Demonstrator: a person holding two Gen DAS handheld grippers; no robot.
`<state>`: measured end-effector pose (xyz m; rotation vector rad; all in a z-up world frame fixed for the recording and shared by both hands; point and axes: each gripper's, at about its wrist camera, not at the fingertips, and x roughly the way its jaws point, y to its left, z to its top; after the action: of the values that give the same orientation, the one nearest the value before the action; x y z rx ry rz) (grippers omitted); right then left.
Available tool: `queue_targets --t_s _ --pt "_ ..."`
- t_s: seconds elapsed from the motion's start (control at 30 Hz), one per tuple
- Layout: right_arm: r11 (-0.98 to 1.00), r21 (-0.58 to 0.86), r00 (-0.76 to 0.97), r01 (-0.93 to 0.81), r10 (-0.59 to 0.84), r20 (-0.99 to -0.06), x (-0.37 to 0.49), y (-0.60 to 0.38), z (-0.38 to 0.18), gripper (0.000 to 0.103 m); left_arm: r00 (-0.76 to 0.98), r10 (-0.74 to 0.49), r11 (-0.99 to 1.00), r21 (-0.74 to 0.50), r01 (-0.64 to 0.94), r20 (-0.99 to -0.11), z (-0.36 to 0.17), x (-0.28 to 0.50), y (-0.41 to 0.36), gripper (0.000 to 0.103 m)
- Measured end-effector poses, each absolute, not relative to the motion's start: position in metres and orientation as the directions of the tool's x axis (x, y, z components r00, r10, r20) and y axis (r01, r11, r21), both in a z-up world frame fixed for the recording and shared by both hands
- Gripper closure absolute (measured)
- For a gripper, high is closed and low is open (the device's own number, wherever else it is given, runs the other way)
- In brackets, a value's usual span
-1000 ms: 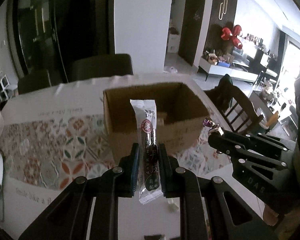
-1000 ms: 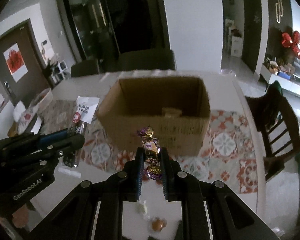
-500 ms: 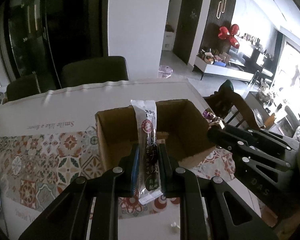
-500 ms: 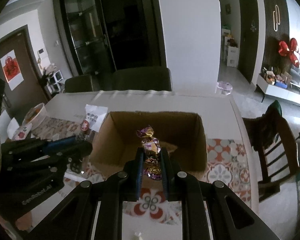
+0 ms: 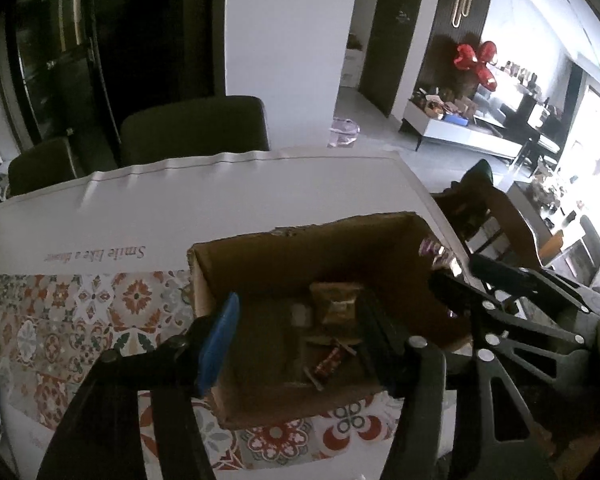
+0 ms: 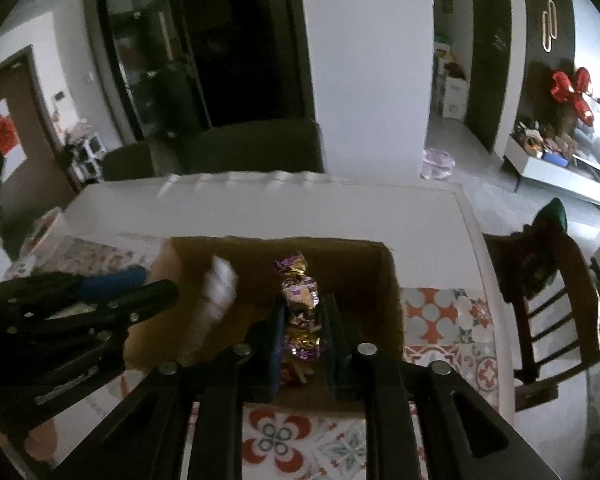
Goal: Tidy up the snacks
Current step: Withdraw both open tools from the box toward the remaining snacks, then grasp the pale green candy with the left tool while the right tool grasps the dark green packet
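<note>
Left gripper spread wide, empty, over the cardboard box; right gripper clenched on a foil-wrapped candy above it.

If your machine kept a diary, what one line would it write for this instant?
left tool: open, empty | right tool: shut on foil-wrapped candies | both over cardboard box | white packet blurred inside box

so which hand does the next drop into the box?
Right. The right gripper holds the foil candy between its fingers over the open cardboard box, ready to release. The left gripper is open and holds nothing.
</note>
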<state>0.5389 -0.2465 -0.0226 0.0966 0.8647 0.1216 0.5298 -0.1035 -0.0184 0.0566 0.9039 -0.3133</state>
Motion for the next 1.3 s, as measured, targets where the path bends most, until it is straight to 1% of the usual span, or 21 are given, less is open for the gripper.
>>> queue_targets --t_s 0.03,0.13,0.27,0.53,0.8,0.97,1.17,1.3 --pt "0.989 0.14 0.647 -0.05 0.139 -0.75 0.539 -0.25 -0.023 0.054 0.583 -0.236 0.955 -0.075 0.287 -0.777 -0.018 0.529 -0.102 0.043" --pt "0.993 0.119 0.667 -0.02 0.102 -0.738 0.532 -0.253 -0.021 0.054 0.604 -0.22 0.955 -0.043 0.293 -0.766 -0.015 0.518 -0.101 0.043" --pt "0.994 0.104 0.678 -0.019 0.09 -0.729 0.515 -0.254 -0.016 0.054 0.636 -0.215 0.951 -0.011 0.308 -0.741 -0.008 0.499 -0.097 0.041" --pt "0.991 0.133 0.701 0.015 0.084 -0.708 0.467 -0.259 -0.007 0.054 0.655 -0.269 0.929 -0.01 0.371 -0.707 0.004 0.448 -0.093 0.038" --pt "0.994 0.097 0.714 0.053 0.03 -0.7 0.409 -0.257 -0.005 0.054 0.644 -0.315 0.906 -0.019 0.423 -0.697 0.002 0.405 -0.091 0.038" --pt "0.993 0.088 0.708 0.084 0.003 -0.706 0.383 -0.26 -0.008 0.054 0.623 -0.337 0.883 -0.008 0.468 -0.706 -0.006 0.382 -0.095 0.038" --pt "0.991 0.071 0.675 0.117 -0.027 -0.738 0.356 -0.265 -0.02 0.054 0.583 -0.358 0.866 -0.026 0.499 -0.729 -0.018 0.357 -0.098 0.038" --pt "0.989 0.062 0.644 0.132 -0.038 -0.765 0.338 -0.267 -0.031 0.054 0.558 -0.351 0.862 -0.027 0.507 -0.752 -0.028 0.345 -0.101 0.038"
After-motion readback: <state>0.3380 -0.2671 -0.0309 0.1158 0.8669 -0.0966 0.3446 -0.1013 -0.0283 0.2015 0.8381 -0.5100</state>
